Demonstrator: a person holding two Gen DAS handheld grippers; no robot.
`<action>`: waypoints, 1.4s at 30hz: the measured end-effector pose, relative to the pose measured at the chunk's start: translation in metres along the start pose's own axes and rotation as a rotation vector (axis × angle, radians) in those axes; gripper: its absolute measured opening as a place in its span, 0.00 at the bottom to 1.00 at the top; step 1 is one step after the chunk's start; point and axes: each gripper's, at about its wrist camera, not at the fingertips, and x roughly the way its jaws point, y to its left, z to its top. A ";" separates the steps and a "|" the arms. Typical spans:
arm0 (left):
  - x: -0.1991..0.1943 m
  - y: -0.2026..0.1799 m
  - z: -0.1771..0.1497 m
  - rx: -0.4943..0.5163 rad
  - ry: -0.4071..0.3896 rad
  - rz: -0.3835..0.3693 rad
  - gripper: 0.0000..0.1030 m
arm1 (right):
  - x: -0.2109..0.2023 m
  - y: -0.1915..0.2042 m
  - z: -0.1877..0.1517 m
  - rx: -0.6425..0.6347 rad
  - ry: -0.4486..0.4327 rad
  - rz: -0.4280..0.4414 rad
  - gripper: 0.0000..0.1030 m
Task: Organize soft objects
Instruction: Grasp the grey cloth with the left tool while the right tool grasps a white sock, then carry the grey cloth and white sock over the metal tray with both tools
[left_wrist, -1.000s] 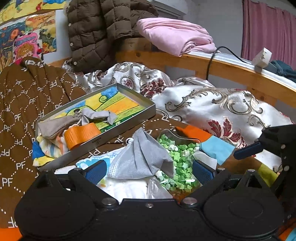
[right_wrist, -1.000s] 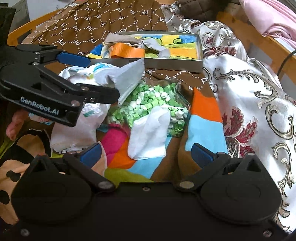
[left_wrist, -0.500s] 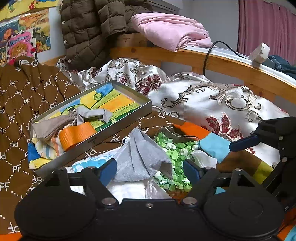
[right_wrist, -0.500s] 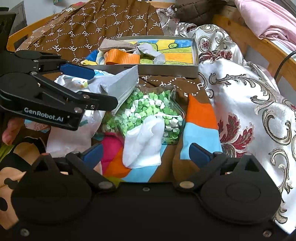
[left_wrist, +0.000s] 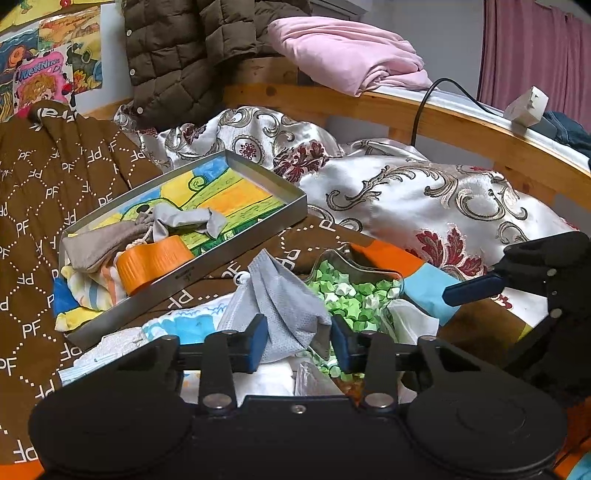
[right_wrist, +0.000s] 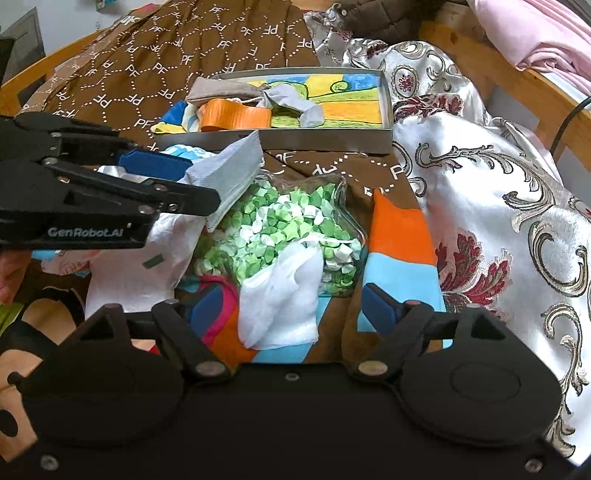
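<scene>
The bed (right_wrist: 498, 206) carries everything: a brown patterned blanket (right_wrist: 177, 62) on its far left part, a silver brocade quilt (left_wrist: 424, 199) along its right edge against the wooden rail (left_wrist: 461, 129). Little free surface shows; the only bare stretch is the orange and blue striped cloth (right_wrist: 400, 240) between the quilt and the clutter.

A metal tray (left_wrist: 258, 236) lies tilted on the blanket near the far edge of the clutter. In its left end sit a beige pouch (left_wrist: 99, 243), an orange ribbed piece (left_wrist: 155, 262) and a crumpled grey cloth (left_wrist: 184, 219); the right end is open, showing a coloured drawing.

The left claw (left_wrist: 297, 341) reaches in from the bed's left side, level and low. Its blue pads (left_wrist: 255, 341) stand on either side of a grey mesh cloth (left_wrist: 280, 299), narrowed toward it; the right wrist view shows the cloth pinched between the fingers, so it is grasping the cloth, which rises in a peak just in front of the tray's near wall.

The right claw (right_wrist: 295, 308) hovers released, pads wide apart, over a white cloth (right_wrist: 280, 299) that lies half across a clear dish of green paper stars (right_wrist: 288, 225).

White and blue printed fabric (left_wrist: 177, 325) under the left claw is mostly hidden. A bit of a hand (right_wrist: 9, 273) shows at the left edge, cut off.
</scene>
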 end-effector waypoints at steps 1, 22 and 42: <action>0.000 0.000 0.000 -0.003 0.002 -0.002 0.34 | 0.001 0.000 0.001 0.002 0.003 -0.001 0.71; -0.008 0.004 -0.002 0.010 0.006 -0.025 0.14 | 0.012 -0.003 0.007 0.050 0.029 0.053 0.28; -0.035 -0.014 -0.005 0.066 0.008 -0.145 0.10 | -0.014 0.003 0.007 -0.040 -0.009 0.025 0.02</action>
